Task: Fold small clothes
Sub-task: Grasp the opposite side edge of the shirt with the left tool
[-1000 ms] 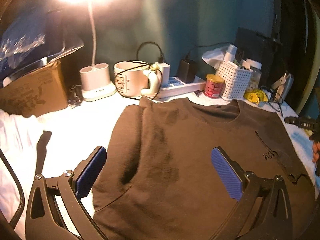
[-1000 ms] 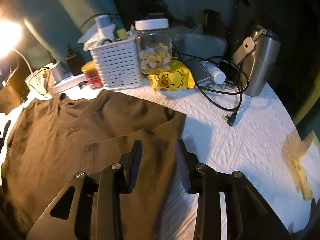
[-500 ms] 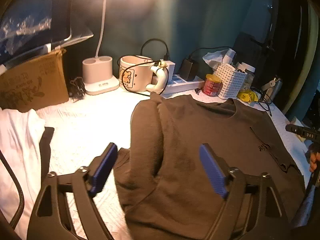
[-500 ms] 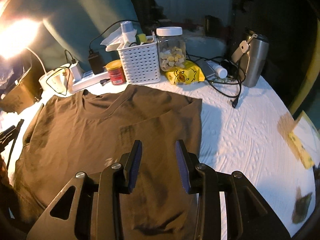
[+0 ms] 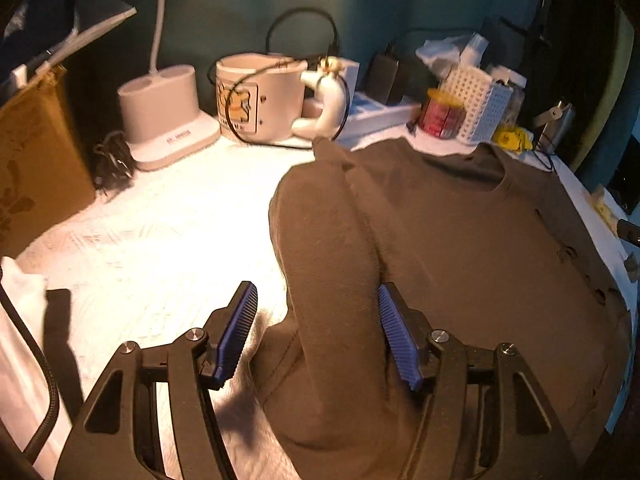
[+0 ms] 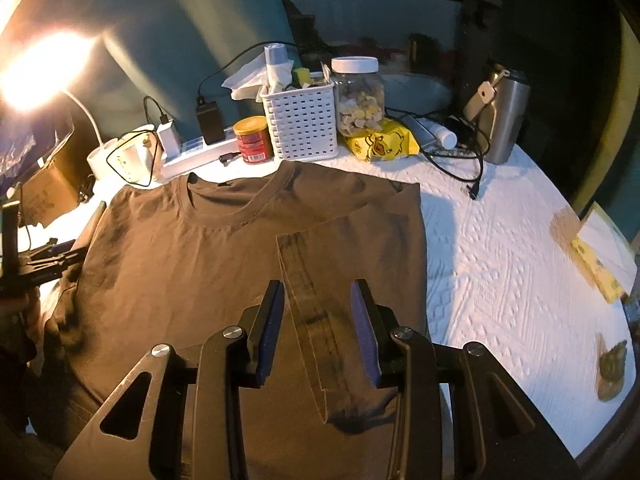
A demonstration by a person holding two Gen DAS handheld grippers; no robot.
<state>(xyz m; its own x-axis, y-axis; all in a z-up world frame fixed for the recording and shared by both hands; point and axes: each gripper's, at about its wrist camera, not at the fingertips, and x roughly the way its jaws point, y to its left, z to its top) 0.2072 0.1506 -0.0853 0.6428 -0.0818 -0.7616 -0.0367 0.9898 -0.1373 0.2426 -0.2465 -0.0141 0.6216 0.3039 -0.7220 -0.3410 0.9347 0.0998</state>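
A brown T-shirt (image 6: 192,264) lies front up on the white table cover (image 6: 500,264), collar toward the far clutter. Its right sleeve (image 6: 312,304) is folded in over the chest. My right gripper (image 6: 318,332) hovers over that sleeve's hem, its jaws apart and pinching nothing. In the left wrist view the shirt's (image 5: 460,248) left side rises in a thick rolled fold (image 5: 332,280). My left gripper (image 5: 318,340) straddles this fold and its jaws are closing. The right pad touches the cloth, while the left pad stands clear of it.
Along the back stand a lamp base (image 5: 160,112), a mug (image 5: 260,100), a power strip (image 6: 200,156), a red can (image 6: 252,140), a white basket (image 6: 300,120), a jar (image 6: 358,96) and a steel tumbler (image 6: 504,116) with loose cables. A cardboard box (image 5: 36,160) sits far left.
My left gripper dropped toward the shirt's left side and its jaws narrowed around the fold, which has bunched higher. My right gripper drew back, showing more of the shirt, with its gap unchanged.
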